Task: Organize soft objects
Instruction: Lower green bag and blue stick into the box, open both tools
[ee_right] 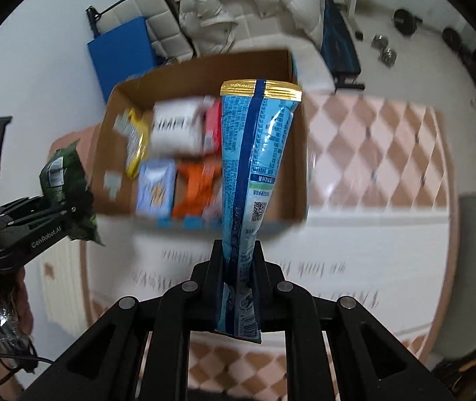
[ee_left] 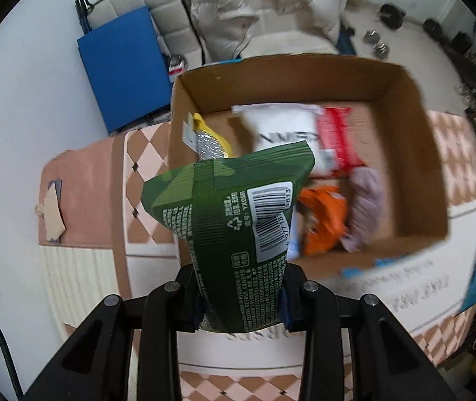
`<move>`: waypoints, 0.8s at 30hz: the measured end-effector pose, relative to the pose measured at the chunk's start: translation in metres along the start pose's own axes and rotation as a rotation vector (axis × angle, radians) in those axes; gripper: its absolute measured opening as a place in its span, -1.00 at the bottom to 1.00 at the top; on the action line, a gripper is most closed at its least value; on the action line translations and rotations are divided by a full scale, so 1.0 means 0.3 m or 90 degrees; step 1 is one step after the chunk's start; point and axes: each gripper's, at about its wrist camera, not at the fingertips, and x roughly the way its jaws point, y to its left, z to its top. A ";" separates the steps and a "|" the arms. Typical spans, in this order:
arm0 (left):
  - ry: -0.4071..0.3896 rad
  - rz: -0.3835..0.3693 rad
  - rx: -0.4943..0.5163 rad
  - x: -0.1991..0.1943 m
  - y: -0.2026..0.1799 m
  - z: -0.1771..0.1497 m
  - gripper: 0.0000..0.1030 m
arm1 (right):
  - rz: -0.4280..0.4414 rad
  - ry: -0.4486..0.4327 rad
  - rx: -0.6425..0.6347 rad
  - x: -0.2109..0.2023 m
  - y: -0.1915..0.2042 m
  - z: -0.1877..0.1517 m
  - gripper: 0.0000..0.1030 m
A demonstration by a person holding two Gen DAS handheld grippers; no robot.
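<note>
Clamped in my left gripper [ee_left: 243,295], the green packet [ee_left: 234,220] hangs at the cardboard box's [ee_left: 401,100] near-left corner; my right gripper [ee_right: 238,295] pinches the blue packet [ee_right: 254,153] above its right edge. I should bring each packet over a free gap inside, then let go.

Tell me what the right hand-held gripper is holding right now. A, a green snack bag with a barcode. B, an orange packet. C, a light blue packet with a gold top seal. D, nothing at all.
C: in the right wrist view, the right hand-held gripper is clamped on the light blue packet with its gold-sealed end up, in front of the cardboard box; the green snack bag is in the left hand-held gripper.
</note>
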 end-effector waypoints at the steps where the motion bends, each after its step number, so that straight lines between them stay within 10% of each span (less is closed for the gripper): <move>1: 0.017 0.008 -0.001 0.026 0.016 0.040 -0.41 | -0.011 0.002 -0.001 0.016 0.003 0.055 -0.70; 8: 0.123 0.067 0.016 0.236 0.062 0.117 -0.40 | -0.053 0.053 0.025 0.198 -0.028 0.312 -0.70; 18: 0.197 0.061 0.038 0.342 0.041 0.138 -0.18 | -0.105 0.142 0.007 0.471 -0.024 0.387 -0.69; 24: 0.156 0.045 0.027 0.305 0.057 0.159 0.51 | -0.135 0.157 -0.008 0.505 -0.032 0.388 -0.02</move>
